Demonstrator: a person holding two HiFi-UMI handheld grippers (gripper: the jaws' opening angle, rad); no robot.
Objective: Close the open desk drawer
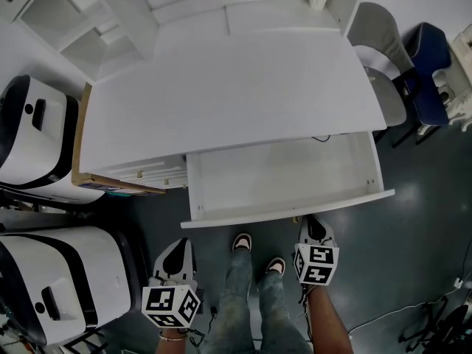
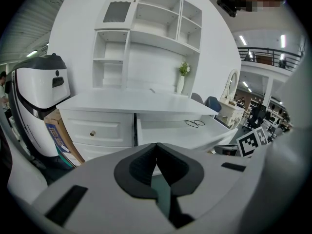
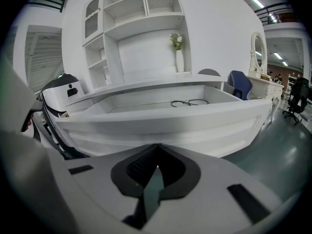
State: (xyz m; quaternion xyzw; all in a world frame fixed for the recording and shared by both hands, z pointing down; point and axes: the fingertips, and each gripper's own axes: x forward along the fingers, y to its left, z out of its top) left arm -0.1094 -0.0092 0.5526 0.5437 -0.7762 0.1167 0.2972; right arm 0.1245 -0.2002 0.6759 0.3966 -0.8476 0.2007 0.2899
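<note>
Shoes [image 1: 242, 241] before open drawer [image 1: 284, 179], head view only

One white desk [image 1: 236, 87], with one open drawer [image 1: 295, 209] near its right side. One loop of black cable [image 3: 189, 102] in that drawer. Two small knobs [image 1: 140, 173] [image 1: 167, 181] on the closed drawer fronts at the near left. One cardboard box [image 2: 58, 135] against the desk's left end. Two white-and-black machines at the left, one farther [image 1: 37, 135], one nearer [image 1: 59, 279]. Two chairs at the far right, one grey [image 1: 380, 57], one blue [image 1: 428, 57]. One vase of flowers [image 3: 179, 57] far on the desk. One oval mirror [image 3: 257, 45] far right. Two grippers, left gripper [image 2: 156, 150] and right gripper [image 3: 156, 155], each bearing one marker cube [image 1: 171, 306] [image 1: 316, 264]. Two shoes [image 1: 242, 242] [image 1: 275, 265] between them.
</note>
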